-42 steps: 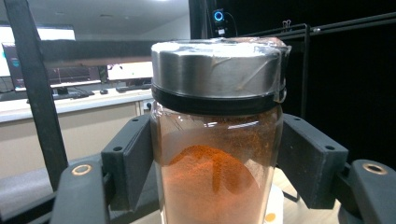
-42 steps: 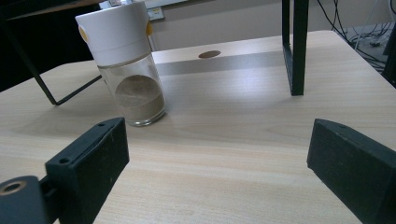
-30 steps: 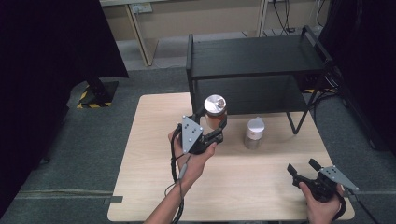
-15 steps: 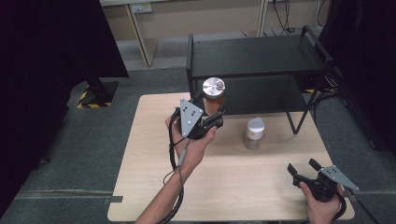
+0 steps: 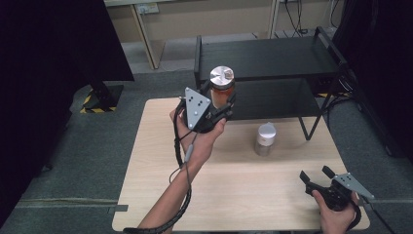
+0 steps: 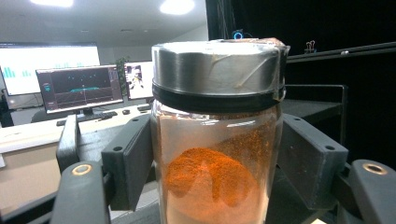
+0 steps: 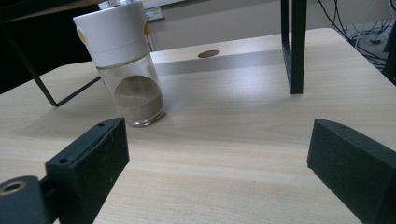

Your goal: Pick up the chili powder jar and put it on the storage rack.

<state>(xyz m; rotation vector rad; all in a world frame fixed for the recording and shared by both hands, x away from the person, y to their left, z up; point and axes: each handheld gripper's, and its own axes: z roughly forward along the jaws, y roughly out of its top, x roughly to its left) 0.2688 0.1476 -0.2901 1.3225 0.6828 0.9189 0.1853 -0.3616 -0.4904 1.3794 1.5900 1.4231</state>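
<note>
Left gripper point(image 5: 225, 105) fingers pinch the orange spice jar point(image 5: 221, 87) mid-frame before the black shelf point(image 5: 272, 58), probably its destination; right gripper point(image 5: 319, 176) fingers spread, idle.

Inventory recorded: two spice jars, namely one orange-powder jar point(image 5: 221, 87) with metal lid and one brown-powder jar point(image 5: 265, 139) with white cap; one black shelf rack point(image 5: 272, 58); one tabletop point(image 5: 243, 195); two grippers, left gripper point(image 5: 214, 105) and right gripper point(image 5: 316, 176).
</note>
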